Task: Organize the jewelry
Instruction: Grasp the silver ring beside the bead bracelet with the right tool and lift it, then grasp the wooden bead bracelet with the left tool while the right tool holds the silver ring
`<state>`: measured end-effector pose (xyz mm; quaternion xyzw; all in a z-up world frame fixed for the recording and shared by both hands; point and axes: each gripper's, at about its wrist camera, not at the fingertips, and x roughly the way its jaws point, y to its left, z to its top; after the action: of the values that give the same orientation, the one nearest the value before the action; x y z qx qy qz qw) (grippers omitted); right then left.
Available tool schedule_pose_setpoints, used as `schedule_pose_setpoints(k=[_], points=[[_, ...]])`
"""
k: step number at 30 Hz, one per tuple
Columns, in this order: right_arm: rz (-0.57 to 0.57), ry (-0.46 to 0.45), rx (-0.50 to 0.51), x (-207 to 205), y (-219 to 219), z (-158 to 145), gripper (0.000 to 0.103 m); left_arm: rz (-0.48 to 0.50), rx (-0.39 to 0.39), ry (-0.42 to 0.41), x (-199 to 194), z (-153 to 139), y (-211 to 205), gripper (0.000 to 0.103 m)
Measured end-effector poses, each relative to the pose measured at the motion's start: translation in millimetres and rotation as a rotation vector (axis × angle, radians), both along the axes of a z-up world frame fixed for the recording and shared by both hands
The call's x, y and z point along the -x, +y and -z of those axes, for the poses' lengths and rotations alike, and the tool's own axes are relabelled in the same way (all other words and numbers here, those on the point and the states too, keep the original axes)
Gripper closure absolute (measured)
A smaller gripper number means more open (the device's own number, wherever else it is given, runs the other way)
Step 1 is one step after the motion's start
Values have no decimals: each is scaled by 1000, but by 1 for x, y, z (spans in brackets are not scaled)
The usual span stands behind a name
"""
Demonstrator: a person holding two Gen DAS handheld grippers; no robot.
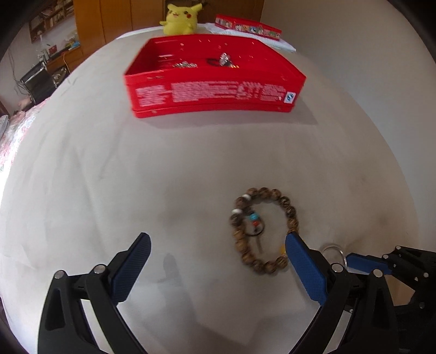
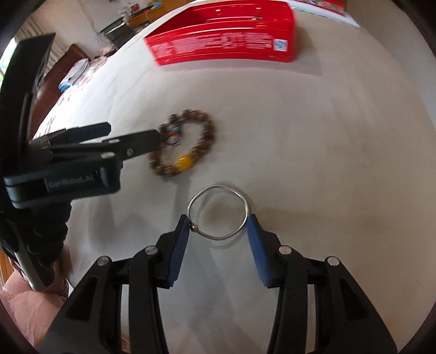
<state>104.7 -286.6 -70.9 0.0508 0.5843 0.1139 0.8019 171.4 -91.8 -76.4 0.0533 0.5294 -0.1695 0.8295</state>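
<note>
Right wrist view shows the right gripper (image 2: 218, 226) clamped across a thin silver bangle (image 2: 219, 211) just above the white table (image 2: 327, 163), likely light, stiff and slippery, best pinched across opposite sides.

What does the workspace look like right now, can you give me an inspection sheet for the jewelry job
Surface: white tabletop, faintly smudged.
Job's things: open red tin at the far side with small jewelry inside; wooden bead bracelet lying on the table; silver bangle gripped.
Clutter: yellow plush toy and red lid behind the tin.
Grippers: left gripper open, its right finger over the bead bracelet; right gripper closed on the bangle's two sides.
Cables: some by a desk in the background.
Surroundings: wooden wardrobe, shelves, patterned bedding at the left.
</note>
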Motion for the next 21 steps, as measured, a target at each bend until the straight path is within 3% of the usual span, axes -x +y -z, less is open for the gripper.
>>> schedule_pose_setpoints(k=[7, 10, 17, 19, 21], points=[[7, -9, -38, -4, -16, 0, 60, 32, 3, 30, -5, 10, -23, 7], [8, -13, -50, -4, -22, -1, 60, 43, 3, 55, -8, 18, -24, 20], [11, -8, -82, -8, -33, 5, 60, 20, 20, 36, -10, 14, -16, 74], [9, -10, -82, -10, -33, 5, 60, 19, 38, 39, -10, 14, -14, 80], [9, -9, -83, -11, -33, 5, 60, 17, 45, 34, -9, 14, -13, 81]])
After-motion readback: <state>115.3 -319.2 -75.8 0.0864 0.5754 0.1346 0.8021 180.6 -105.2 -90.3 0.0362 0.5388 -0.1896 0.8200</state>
